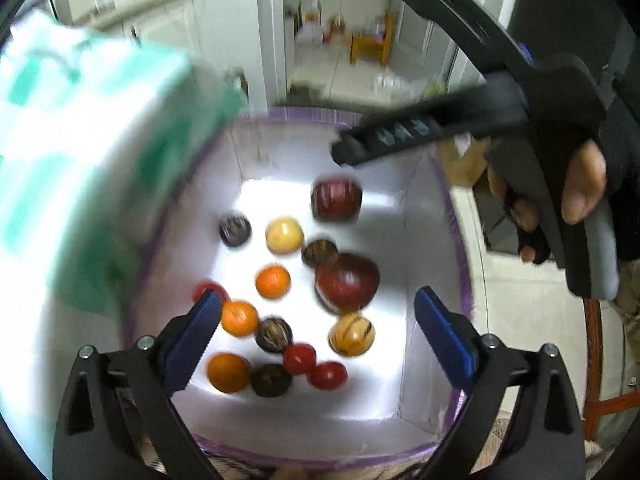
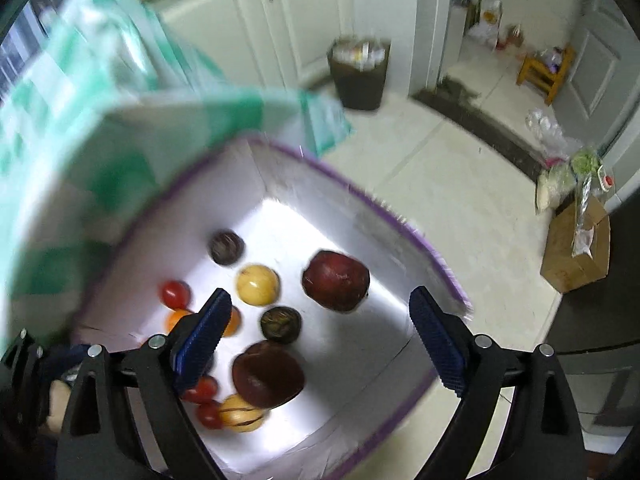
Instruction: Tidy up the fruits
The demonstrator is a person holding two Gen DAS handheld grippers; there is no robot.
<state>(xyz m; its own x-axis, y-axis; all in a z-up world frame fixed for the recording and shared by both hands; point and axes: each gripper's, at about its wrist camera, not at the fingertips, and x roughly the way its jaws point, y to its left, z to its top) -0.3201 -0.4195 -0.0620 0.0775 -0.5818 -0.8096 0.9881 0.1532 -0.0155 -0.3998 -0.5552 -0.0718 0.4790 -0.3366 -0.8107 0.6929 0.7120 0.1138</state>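
A white box with a purple rim (image 1: 464, 264) holds several fruits: two red apples (image 1: 347, 282), oranges (image 1: 273, 281), a yellow fruit (image 1: 284, 235), dark round fruits (image 1: 235, 230), a striped yellow one (image 1: 352, 334) and small red tomatoes (image 1: 299, 358). My left gripper (image 1: 318, 296) hangs open above the fruits with nothing between its blue pads. A black finger (image 1: 400, 136) of the other gripper, held in a hand (image 1: 580, 184), reaches over the far corner. In the right wrist view my right gripper (image 2: 321, 294) is open and empty over the same box (image 2: 384, 240), above an apple (image 2: 335, 280).
A blurred green-and-white checked flap (image 1: 80, 140) (image 2: 80, 120) rises along the box's left side. On the tiled floor beyond stand a dark waste bin (image 2: 360, 76), a cardboard carton with bags (image 2: 576, 256) and a small wooden stool (image 2: 544, 72). White cabinets (image 2: 256, 20) line the back.
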